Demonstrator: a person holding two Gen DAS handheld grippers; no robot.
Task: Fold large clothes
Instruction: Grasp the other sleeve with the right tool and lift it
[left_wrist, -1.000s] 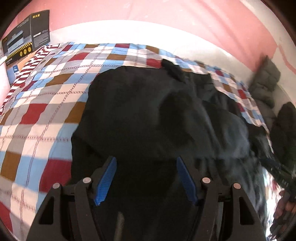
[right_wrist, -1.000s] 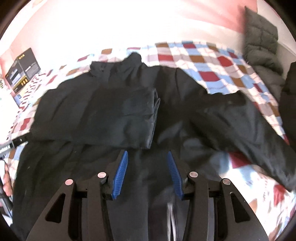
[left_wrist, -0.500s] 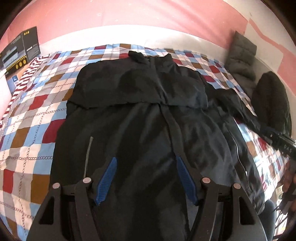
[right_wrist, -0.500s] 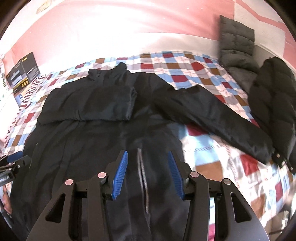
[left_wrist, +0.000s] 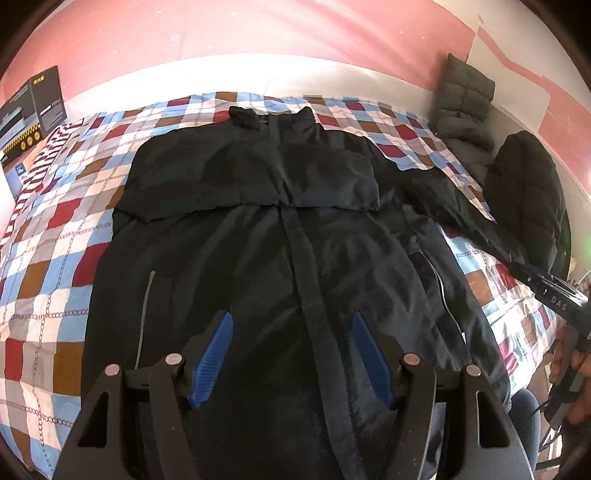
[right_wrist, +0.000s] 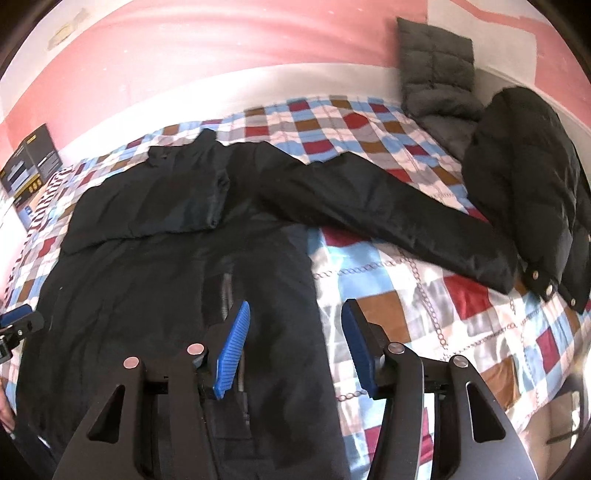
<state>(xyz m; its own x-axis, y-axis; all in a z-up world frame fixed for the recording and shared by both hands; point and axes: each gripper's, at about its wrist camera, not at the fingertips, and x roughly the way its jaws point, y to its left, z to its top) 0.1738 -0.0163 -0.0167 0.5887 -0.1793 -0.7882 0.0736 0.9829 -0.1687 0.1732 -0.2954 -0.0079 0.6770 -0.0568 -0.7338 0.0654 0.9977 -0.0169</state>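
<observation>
Nearest to us, our left claw (left_wrist: 290, 354) hangs released above the lower front of the black jacket (left_wrist: 280, 258), nothing between its blue pads (left_wrist: 212, 356). Our right claw (right_wrist: 295, 347) is opening over the jacket's hem edge, its pads clear of the cloth. Beyond them the jacket lies face up on the checked bed (left_wrist: 48, 266), one sleeve (left_wrist: 258, 177) folded across the chest, the other sleeve (right_wrist: 388, 210) stretched out sideways toward a black puffer coat (right_wrist: 528, 184). Farther back, a grey quilted garment (right_wrist: 436, 74) leans on the pink wall (left_wrist: 258, 29), and a dark box (left_wrist: 33, 107) stands at the far left corner.
</observation>
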